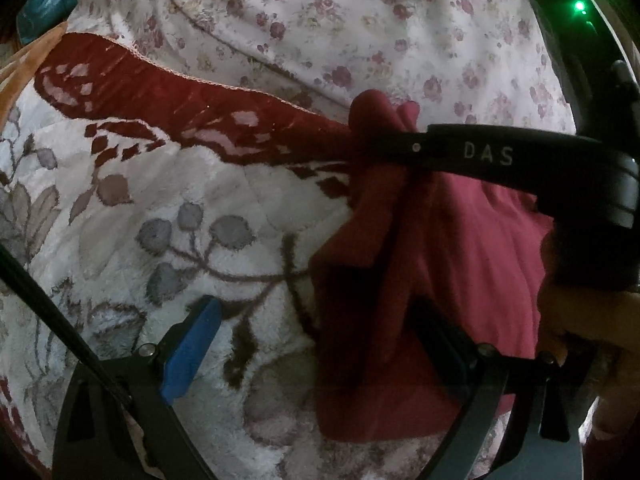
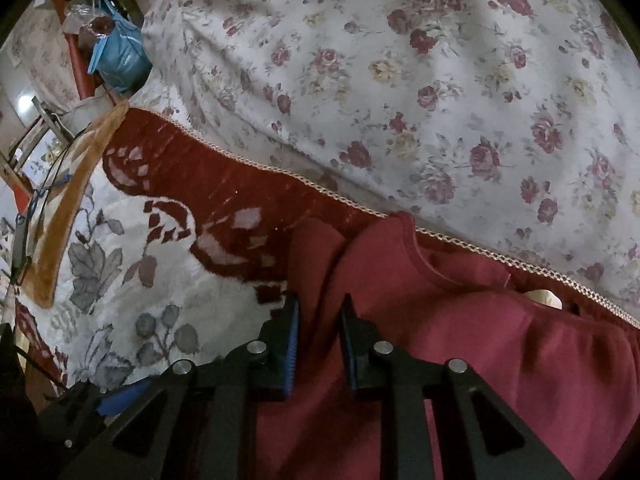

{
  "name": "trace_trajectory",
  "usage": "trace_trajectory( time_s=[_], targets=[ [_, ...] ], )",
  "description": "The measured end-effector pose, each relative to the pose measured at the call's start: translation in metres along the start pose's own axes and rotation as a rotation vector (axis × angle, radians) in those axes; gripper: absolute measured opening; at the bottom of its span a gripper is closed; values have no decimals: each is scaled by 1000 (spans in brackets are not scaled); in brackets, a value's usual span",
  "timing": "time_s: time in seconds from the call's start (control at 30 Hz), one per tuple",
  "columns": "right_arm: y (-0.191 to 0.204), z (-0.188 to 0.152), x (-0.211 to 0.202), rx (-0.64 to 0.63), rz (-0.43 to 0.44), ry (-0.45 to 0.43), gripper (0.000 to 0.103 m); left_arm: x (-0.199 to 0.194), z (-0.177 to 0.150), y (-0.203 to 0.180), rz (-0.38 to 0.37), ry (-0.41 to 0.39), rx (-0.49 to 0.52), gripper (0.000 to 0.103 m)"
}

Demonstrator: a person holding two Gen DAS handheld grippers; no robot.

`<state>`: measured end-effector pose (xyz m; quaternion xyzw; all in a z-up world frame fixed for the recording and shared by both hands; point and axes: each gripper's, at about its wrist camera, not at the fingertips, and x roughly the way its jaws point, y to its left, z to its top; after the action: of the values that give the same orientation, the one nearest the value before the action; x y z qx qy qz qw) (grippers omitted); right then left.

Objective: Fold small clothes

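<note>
A dark red garment (image 2: 460,340) lies crumpled on a plush white blanket with grey leaves (image 1: 160,208), its neckline (image 2: 432,264) towards the blanket's red border. My right gripper (image 2: 320,336) is shut on a raised fold of the garment's left edge. In the left wrist view that same gripper crosses from the right as a black bar (image 1: 480,152), with cloth bunched at its tip (image 1: 376,116). My left gripper (image 1: 316,344) stands wide open. Its blue pad (image 1: 192,352) hovers over bare blanket, and its other finger (image 1: 436,340) is at the garment's lower edge.
A sheet with red roses (image 2: 420,80) covers the far side beyond the blanket's dark red border (image 2: 224,188). A brown blanket edge (image 2: 68,208), a blue bag (image 2: 120,56) and clutter sit at the far left. A person's hand (image 1: 580,320) holds the right gripper.
</note>
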<state>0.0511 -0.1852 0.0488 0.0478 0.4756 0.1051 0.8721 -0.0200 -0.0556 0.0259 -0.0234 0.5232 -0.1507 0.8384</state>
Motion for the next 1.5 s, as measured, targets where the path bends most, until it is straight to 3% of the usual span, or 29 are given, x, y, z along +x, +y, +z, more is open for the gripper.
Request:
trace_trajectory(
  time_s=[0.33, 0.37, 0.4, 0.47, 0.5, 0.67, 0.77, 0.87, 1.07, 1.13, 1.17, 1.2, 1.23, 1.3, 1.47, 1.5],
  targets=[
    [-1, 0, -2, 9, 12, 2, 20, 1, 4, 1, -19, 5, -12, 93],
    [-2, 1, -4, 11, 16, 3, 20, 0, 5, 4, -52, 8, -26, 77],
    [-3, 1, -5, 13, 19, 3, 20, -2, 7, 8, -117, 15, -64, 55],
    [-6, 2, -7, 19, 27, 3, 20, -2, 9, 16, -253, 41, -142, 31],
    [-8, 2, -7, 26, 33, 6, 20, -1, 9, 18, -301, 54, -163, 27],
    [-13, 3, -6, 52, 58, 27, 20, -11, 8, 4, -307, 9, -92, 16],
    [-11, 7, -1, 63, 57, 64, 25, -14, 9, -4, -294, -6, -54, 15],
    [-8, 15, 10, 97, 52, 146, 71, -13, 9, -1, -304, 5, -64, 15],
    [17, 21, 38, 12, 7, 209, 74, -13, 10, -5, -297, 2, -40, 15],
    [24, 17, 40, -41, -53, 194, 60, -9, 12, -6, -279, 13, -40, 15],
    [23, 16, 36, -49, -93, 174, 37, -9, 12, -5, -271, 18, -41, 18],
    [21, 15, 31, -57, -103, 155, 29, -9, 11, -4, -262, 22, -44, 29],
    [17, 14, 24, -54, -87, 132, 27, -9, 10, -2, -249, 25, -46, 36],
    [7, 13, 9, -37, -69, 95, 22, -9, 8, -2, -217, 32, -43, 68],
    [-7, 11, -12, -17, -3, 48, 22, 0, 4, 0, -179, 41, -60, 70],
    [-7, 11, -13, -15, 4, 43, 22, 0, 4, -2, -181, 37, -52, 62]
  ],
)
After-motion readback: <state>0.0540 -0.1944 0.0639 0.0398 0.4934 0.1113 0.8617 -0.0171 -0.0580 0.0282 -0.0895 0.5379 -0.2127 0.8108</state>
